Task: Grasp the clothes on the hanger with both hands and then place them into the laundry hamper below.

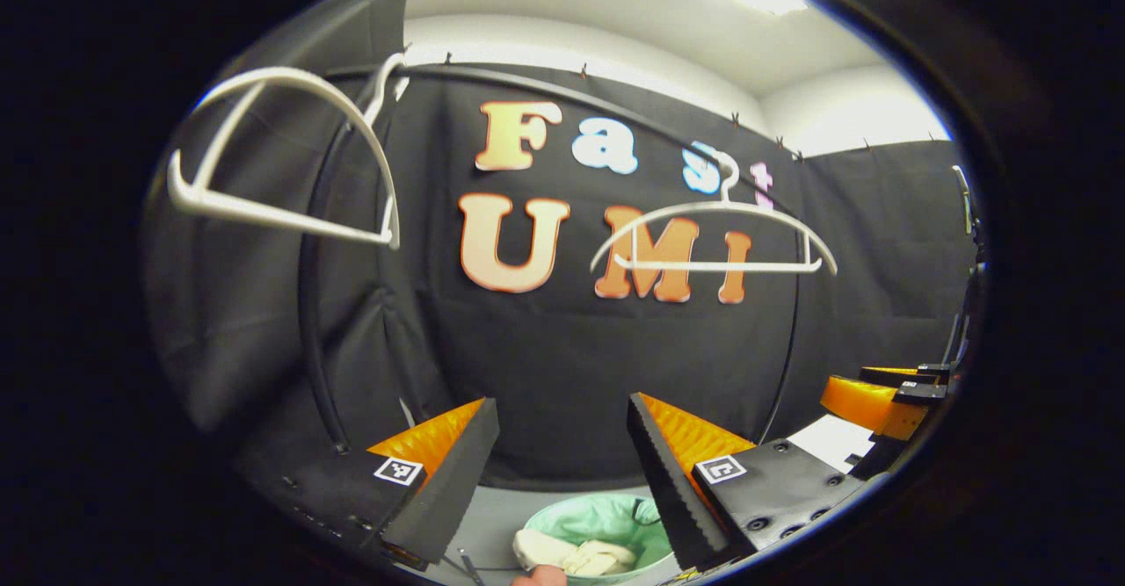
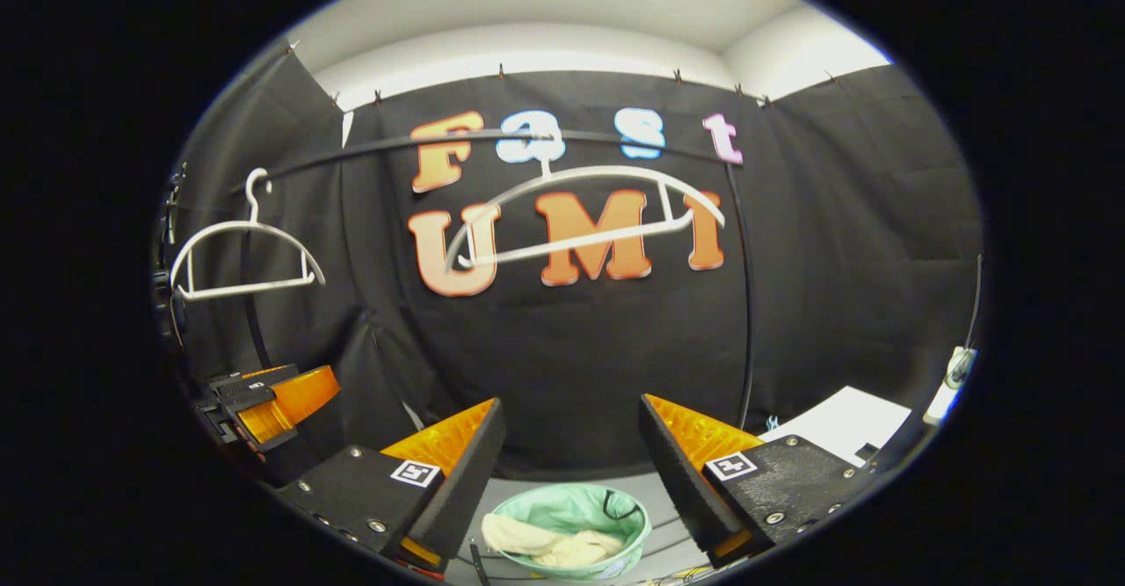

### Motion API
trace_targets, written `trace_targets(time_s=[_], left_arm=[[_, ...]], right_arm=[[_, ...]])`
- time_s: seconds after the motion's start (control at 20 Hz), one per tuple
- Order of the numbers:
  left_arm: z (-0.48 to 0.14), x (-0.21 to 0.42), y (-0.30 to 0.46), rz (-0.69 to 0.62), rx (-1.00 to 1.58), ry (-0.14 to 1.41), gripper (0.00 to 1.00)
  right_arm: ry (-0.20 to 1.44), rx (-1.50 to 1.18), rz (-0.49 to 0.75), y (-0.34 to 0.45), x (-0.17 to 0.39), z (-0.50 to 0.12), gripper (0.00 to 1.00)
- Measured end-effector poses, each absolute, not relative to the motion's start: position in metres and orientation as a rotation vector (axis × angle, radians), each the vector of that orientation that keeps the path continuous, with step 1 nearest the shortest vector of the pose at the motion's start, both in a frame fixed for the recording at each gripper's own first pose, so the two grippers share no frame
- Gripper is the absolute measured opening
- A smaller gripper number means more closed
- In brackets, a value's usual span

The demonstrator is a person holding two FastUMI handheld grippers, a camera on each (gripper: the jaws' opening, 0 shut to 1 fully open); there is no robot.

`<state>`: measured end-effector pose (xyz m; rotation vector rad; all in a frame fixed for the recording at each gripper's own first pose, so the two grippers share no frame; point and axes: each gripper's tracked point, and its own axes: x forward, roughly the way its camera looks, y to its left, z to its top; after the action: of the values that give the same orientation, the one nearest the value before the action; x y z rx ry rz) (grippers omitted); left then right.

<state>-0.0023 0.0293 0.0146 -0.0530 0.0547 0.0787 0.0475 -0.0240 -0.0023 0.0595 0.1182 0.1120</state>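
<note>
1. Left gripper [image 1: 562, 472]: fingers spread wide, nothing between them, tips apart in the air. It points at the black booth wall.
2. Right gripper [image 2: 571, 472]: also spread wide, holding nothing, same heading toward the wall.
3. Laundry hamper [image 2: 640, 533]: pale green round tub on the floor, seen low between the right gripper's fingers and just ahead of the tips. In the left gripper view the hamper [image 1: 655, 551] sits low between the fingers, closer to the right-hand finger, part hidden behind it.
4. Hamper contents: cream-white clothes [image 2: 549, 544] bunched in a loose heap on the near-left side of the tub; green lining bare on the far side, with a thin dark loop against it. Left gripper view shows the same clothes [image 1: 576, 555] piled at the tub's near edge.
5. Hangers: both white, both bare, on a dark curved rail [image 2: 615, 140] above the grippers. One hanger [image 2: 584, 208] is up and straight ahead of the right gripper, tilted; the second hanger [image 2: 242, 256] is up and off to its left.
6. From the left gripper, one hanger [image 1: 281, 160] is close, up-left, swung at an angle; the other [image 1: 716, 239] is up and ahead-right.
7. The other gripper shows at the right edge of the left gripper view [image 1: 888, 397] and at the left edge of the right gripper view [image 2: 264, 401].
8. White flat surface [image 2: 844, 423] low to the right of the right gripper.
</note>
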Motion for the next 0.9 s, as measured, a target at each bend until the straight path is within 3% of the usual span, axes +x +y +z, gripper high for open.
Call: trace_targets(time_s=[0.1,0.25,0.35,0.5,0.9], left_arm=[[0.028,-0.007,0.023,0.082,-0.094,0.028,0.94],[0.047,-0.014,0.005,0.079,-0.114,-0.024,0.94],[0.063,-0.027,-0.003,0.093,-0.113,-0.048,1.00],[0.079,-0.034,-0.009,0.096,-0.129,-0.072,0.97],[0.084,-0.042,-0.021,0.098,-0.114,-0.105,0.97]], right_arm=[[0.094,0.037,0.111,-0.039,0.034,0.021,0.94],[0.058,0.047,0.115,-0.059,0.016,0.052,0.94],[0.032,0.053,0.113,-0.073,0.003,0.069,0.94],[-0.008,0.058,0.111,-0.092,-0.011,0.088,0.94],[-0.032,0.095,0.117,-0.114,-0.028,0.069,0.94]])
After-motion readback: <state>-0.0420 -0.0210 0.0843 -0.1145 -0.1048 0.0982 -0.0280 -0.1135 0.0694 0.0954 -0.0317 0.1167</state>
